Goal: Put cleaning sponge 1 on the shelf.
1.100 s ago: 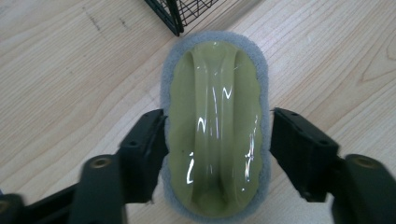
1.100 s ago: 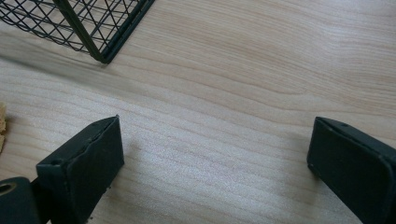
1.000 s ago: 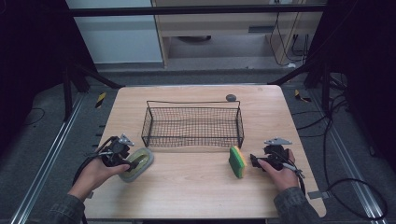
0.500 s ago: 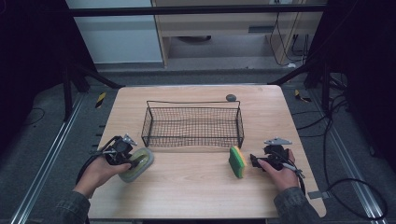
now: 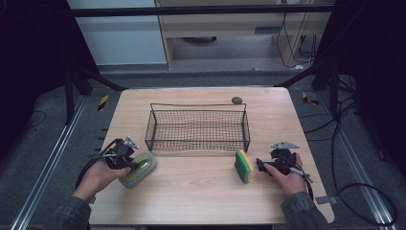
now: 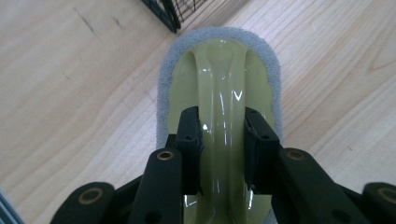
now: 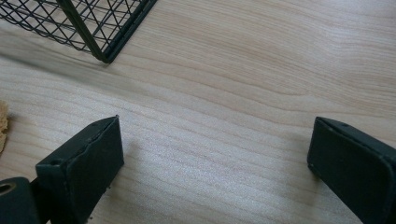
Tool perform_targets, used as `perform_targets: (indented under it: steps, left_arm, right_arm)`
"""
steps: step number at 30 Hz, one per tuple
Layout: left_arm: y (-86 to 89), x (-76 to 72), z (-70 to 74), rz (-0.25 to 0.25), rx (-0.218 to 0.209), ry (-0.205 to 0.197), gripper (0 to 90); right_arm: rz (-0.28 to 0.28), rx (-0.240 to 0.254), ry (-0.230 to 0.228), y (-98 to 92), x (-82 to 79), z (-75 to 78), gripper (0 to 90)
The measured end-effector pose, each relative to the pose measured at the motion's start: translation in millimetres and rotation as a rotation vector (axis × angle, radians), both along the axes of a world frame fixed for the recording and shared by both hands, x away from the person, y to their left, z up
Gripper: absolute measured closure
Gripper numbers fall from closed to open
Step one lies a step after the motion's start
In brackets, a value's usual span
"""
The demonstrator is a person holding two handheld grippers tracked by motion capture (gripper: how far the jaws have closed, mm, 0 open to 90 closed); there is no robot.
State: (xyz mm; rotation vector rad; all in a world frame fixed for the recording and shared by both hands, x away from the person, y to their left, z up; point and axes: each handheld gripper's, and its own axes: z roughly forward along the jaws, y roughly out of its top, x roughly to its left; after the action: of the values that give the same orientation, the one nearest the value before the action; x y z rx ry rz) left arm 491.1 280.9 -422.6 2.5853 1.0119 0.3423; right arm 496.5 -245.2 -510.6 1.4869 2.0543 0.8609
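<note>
Two grippers rest low on the table (image 5: 201, 201). Left gripper (image 6: 219, 135) has just been closing its jaws, now clamped on the scrubber's (image 5: 138, 167) pale handle (image 6: 223, 116), near the basket's (image 5: 198, 128) left corner. Right gripper (image 7: 212, 154) stands wide open over bare wood, holding nothing, just beside the upright sponge (image 5: 243, 166).

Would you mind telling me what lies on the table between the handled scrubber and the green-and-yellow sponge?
Nothing: in the high view, bare wood runs from the handled scrubber to the green-and-yellow sponge.
</note>
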Motion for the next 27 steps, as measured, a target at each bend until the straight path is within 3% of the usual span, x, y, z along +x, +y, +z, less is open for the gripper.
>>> perform_targets:
  steps: [2, 5, 11, 19, 22, 27]
  left_arm:
    - [0.2, -2.7, 3.4, -0.006, -0.001, -0.011, 70.7]
    - [-2.4, -11.5, 18.7, -0.061, 0.001, -0.054, 70.7]
    - [-9.4, -12.0, 44.3, -0.113, -0.004, -0.11, 70.7]
    - [-19.1, 9.5, 69.5, -0.196, 0.008, -0.198, 70.7]
    - [-20.9, 16.7, 73.1, -0.211, 0.009, -0.213, 70.7]
    - [-27.5, 38.4, 84.7, -0.281, 0.021, -0.243, 70.7]
  right_arm:
    - [-0.001, 0.0, -0.001, 0.0, -0.2, -0.2, 3.8]
    - [0.002, 0.001, -0.005, -0.4, -0.6, -0.5, 3.8]
    - [0.012, 0.011, -0.018, -1.7, -1.9, -1.7, 3.3]
    - [0.021, 0.003, -0.015, -1.2, 0.4, -2.1, 1.4]
    - [0.028, 0.002, -0.016, -1.6, 1.4, -2.4, 1.1]
    - [0.025, 0.001, -0.015, -1.1, 0.9, -2.2, 1.3]
